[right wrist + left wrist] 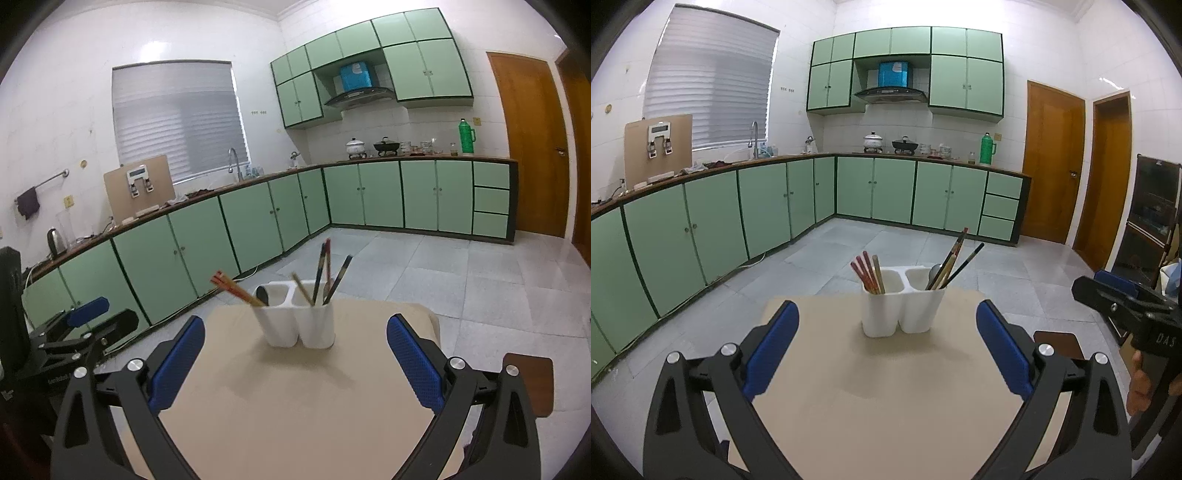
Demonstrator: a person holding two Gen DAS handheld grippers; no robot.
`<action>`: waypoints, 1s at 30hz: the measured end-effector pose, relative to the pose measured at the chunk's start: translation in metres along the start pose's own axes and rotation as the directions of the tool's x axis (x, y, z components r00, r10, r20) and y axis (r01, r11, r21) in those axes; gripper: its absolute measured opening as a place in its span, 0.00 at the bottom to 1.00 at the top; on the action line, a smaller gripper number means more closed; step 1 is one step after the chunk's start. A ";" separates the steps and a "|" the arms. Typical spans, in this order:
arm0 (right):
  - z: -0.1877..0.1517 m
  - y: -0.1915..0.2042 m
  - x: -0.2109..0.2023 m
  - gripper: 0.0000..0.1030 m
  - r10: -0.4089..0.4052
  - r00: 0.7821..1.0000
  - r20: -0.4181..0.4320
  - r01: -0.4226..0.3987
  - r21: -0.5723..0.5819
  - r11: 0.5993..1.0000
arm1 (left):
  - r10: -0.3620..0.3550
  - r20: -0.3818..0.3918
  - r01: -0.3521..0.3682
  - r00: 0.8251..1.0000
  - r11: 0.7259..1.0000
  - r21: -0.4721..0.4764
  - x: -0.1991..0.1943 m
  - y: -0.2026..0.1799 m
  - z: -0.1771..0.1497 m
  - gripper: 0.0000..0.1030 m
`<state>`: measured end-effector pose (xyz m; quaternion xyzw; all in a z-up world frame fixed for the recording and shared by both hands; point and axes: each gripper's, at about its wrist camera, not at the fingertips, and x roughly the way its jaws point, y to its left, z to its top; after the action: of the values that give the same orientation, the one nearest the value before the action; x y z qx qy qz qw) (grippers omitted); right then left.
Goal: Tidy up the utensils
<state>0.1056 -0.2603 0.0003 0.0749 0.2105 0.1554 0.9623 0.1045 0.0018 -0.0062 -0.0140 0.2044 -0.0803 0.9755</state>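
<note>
A white two-compartment utensil holder (pixel 903 312) stands near the far edge of a beige table (pixel 886 398). Its left compartment holds red chopsticks (pixel 866 271); its right compartment holds dark and wooden chopsticks (pixel 955 258) and a spoon. In the right wrist view the holder (pixel 299 319) stands ahead, with red chopsticks (pixel 236 290) leaning left and dark chopsticks (pixel 328 275) upright. My left gripper (pixel 886 350) is open and empty, short of the holder. My right gripper (pixel 295 362) is open and empty too; it also shows at the right edge of the left wrist view (pixel 1123 299).
The table stands on a grey tiled floor (pixel 923 240). A brown stool seat (pixel 528 384) is off the table's right side. Green cabinets (pixel 757 206) line the walls, with a sink and pots on the counter. Wooden doors (pixel 1052 162) are at the right.
</note>
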 end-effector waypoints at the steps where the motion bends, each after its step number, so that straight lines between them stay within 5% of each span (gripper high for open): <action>1: -0.003 0.002 -0.002 0.94 0.002 1.000 -0.002 -0.002 -0.004 1.000 | -0.001 -0.003 0.001 1.000 1.000 -0.005 -0.003 0.001 -0.001 0.91; 30: -0.011 0.040 -0.037 0.94 0.037 0.999 0.004 -0.036 -0.098 0.994 | 0.018 0.045 -0.019 0.999 0.999 0.030 -0.058 -0.001 -0.006 0.91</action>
<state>0.0577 -0.2341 0.0128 0.0317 0.1983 0.1830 0.9624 0.0494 0.0098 0.0117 0.0010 0.1815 -0.0739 0.9806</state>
